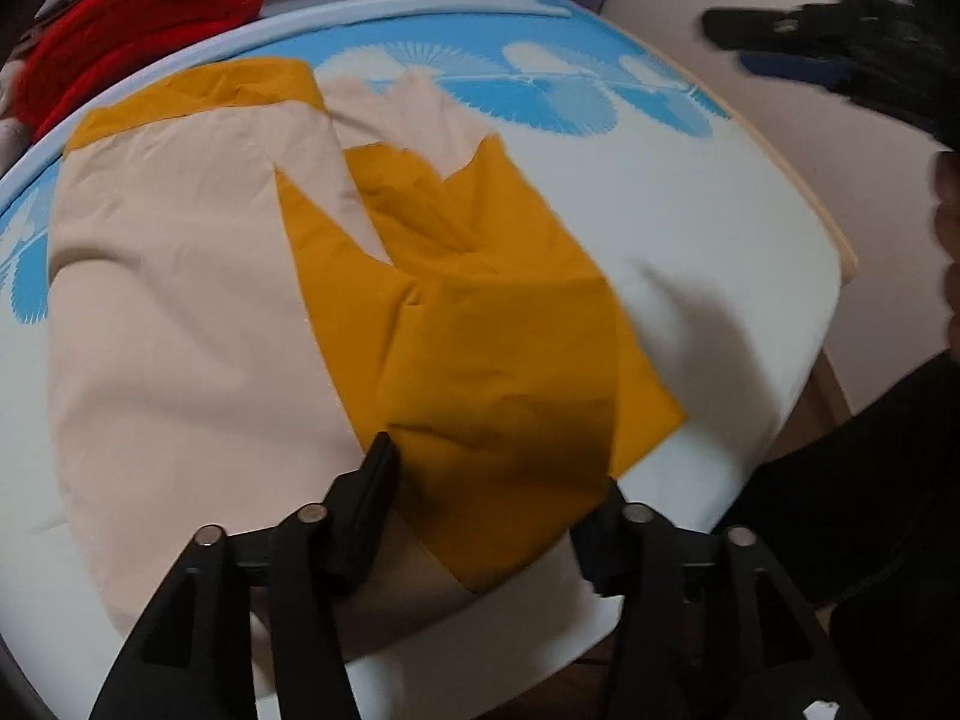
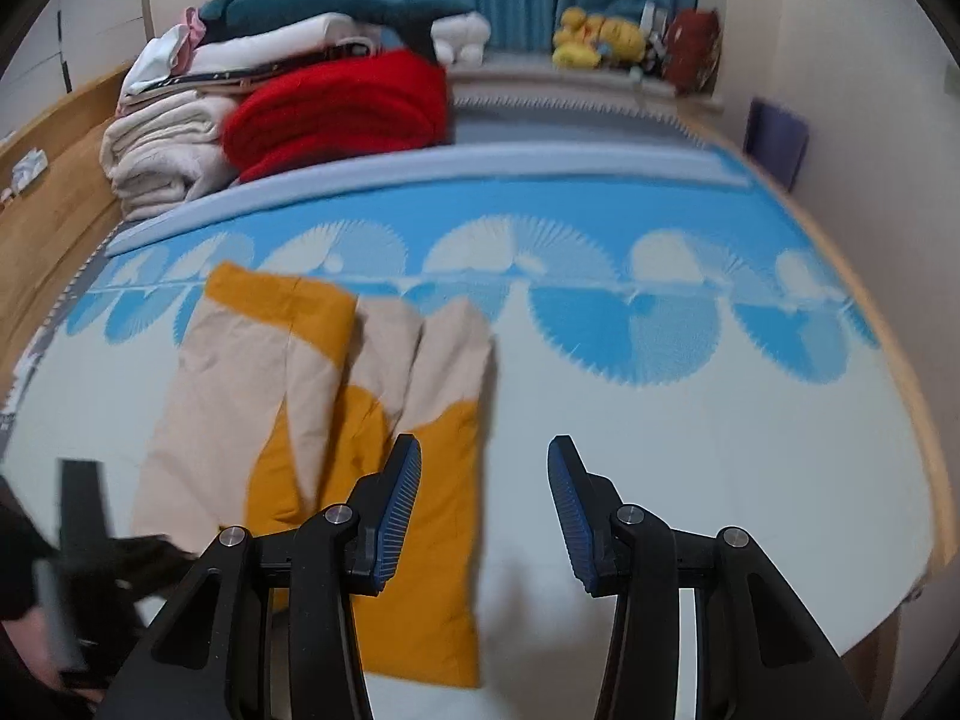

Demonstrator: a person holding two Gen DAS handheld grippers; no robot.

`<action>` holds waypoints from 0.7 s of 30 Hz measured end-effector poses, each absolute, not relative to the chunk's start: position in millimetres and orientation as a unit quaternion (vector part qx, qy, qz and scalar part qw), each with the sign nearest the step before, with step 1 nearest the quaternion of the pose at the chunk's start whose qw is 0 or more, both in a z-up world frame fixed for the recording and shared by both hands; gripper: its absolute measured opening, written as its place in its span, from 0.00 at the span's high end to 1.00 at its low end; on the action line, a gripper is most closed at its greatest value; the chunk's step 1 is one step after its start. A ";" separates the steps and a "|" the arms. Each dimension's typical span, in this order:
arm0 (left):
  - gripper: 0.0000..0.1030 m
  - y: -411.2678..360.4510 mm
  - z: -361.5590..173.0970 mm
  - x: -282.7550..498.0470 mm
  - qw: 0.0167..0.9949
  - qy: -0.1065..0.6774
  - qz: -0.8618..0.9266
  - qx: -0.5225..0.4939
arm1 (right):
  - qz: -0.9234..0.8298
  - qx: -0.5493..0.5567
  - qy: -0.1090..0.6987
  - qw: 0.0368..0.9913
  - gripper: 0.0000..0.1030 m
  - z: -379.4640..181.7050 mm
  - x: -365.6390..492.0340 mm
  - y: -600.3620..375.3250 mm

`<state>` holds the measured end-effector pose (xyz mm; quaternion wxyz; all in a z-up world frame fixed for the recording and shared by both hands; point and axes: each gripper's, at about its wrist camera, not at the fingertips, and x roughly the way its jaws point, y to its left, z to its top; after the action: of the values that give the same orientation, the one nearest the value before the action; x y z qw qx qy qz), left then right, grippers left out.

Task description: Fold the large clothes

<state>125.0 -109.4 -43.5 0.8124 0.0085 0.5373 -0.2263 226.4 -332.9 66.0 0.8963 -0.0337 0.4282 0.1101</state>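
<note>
A beige and mustard-yellow garment [image 1: 252,324] lies partly folded on the bed's white and blue cover [image 1: 690,228]. My left gripper [image 1: 498,468] is open and hovers just above the garment's near mustard part, its fingers either side of it. My right gripper [image 2: 483,462] is open and empty, held above the bed over the garment's right edge [image 2: 444,480]. The right gripper also shows blurred at the top right of the left wrist view [image 1: 798,36]. The left gripper appears blurred at the lower left of the right wrist view [image 2: 78,528].
A stack of folded clothes with a red knit [image 2: 342,108] stands at the far left of the bed. Plush toys [image 2: 600,36] sit by the blue curtain. A wooden bed frame [image 2: 54,180] runs along the left. The bed's edge [image 1: 840,252] drops off on the right.
</note>
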 end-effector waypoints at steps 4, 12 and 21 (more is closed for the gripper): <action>0.34 -76.2 -4.4 114.0 0.796 0.518 -0.299 -0.093 | 0.154 -0.004 0.450 0.879 0.47 53.8 229.6 -327.2; 0.34 15.4 23.9 103.7 0.874 0.463 -0.122 -0.088 | 0.276 0.059 0.573 0.769 0.42 -8.4 246.9 -265.2; 0.35 49.2 -7.1 104.4 0.857 0.505 -0.047 -0.084 | 0.213 -0.001 0.686 0.696 0.42 -83.4 249.8 -235.2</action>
<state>104.4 49.2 -7.1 0.8574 -0.0843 0.5054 -0.0471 249.8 -235.2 -83.4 0.6958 -0.0006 0.6860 0.2129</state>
